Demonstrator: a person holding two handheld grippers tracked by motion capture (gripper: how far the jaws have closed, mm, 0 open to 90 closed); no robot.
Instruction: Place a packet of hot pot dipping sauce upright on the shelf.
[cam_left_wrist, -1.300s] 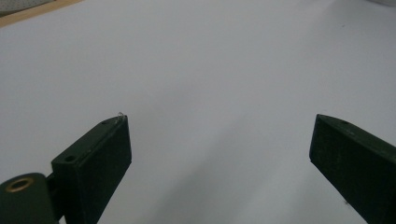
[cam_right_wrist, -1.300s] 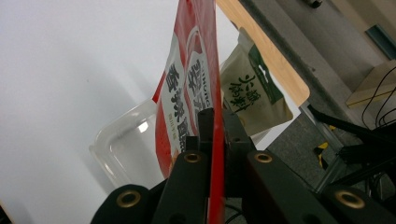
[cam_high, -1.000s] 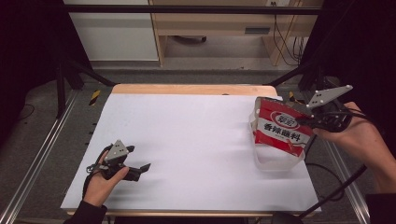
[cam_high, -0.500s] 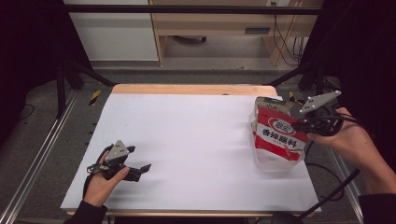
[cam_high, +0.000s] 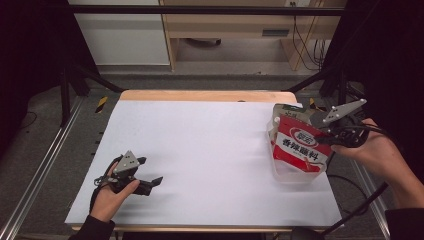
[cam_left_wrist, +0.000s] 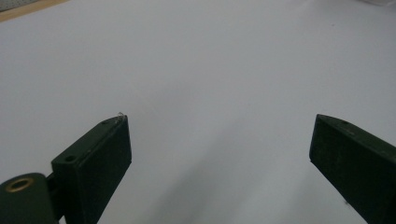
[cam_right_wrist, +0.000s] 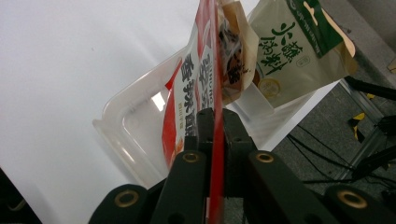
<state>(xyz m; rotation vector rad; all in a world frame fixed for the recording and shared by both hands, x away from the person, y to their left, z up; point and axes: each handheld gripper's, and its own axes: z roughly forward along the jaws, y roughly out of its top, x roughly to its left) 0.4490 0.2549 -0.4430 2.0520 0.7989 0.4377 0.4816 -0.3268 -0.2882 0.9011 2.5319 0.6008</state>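
Note:
My right gripper (cam_high: 321, 139) is shut on the right edge of a red and white snack pouch (cam_high: 299, 148) and holds it upright in a clear plastic bin (cam_high: 292, 176) at the table's right side. In the right gripper view both jaws (cam_right_wrist: 217, 115) pinch the pouch's thin red edge (cam_right_wrist: 189, 74), with the bin's wall (cam_right_wrist: 126, 116) below it. Behind it in the bin stand a beige and green pouch (cam_right_wrist: 289, 51) and a brown one (cam_right_wrist: 233, 65). My left gripper (cam_high: 151, 170) rests open on the near left of the table, and nothing is between its jaws (cam_left_wrist: 220, 119).
White paper (cam_high: 200, 150) covers the table, with a wooden strip (cam_high: 200, 95) along the far edge. Metal rails (cam_high: 45, 165) run along both sides. A cable (cam_high: 360, 200) trails off the near right corner. Shelving (cam_high: 225, 30) stands beyond the table.
The right gripper has sunk a little with the red pouch, which now sits lower in the bin. The left gripper has not moved.

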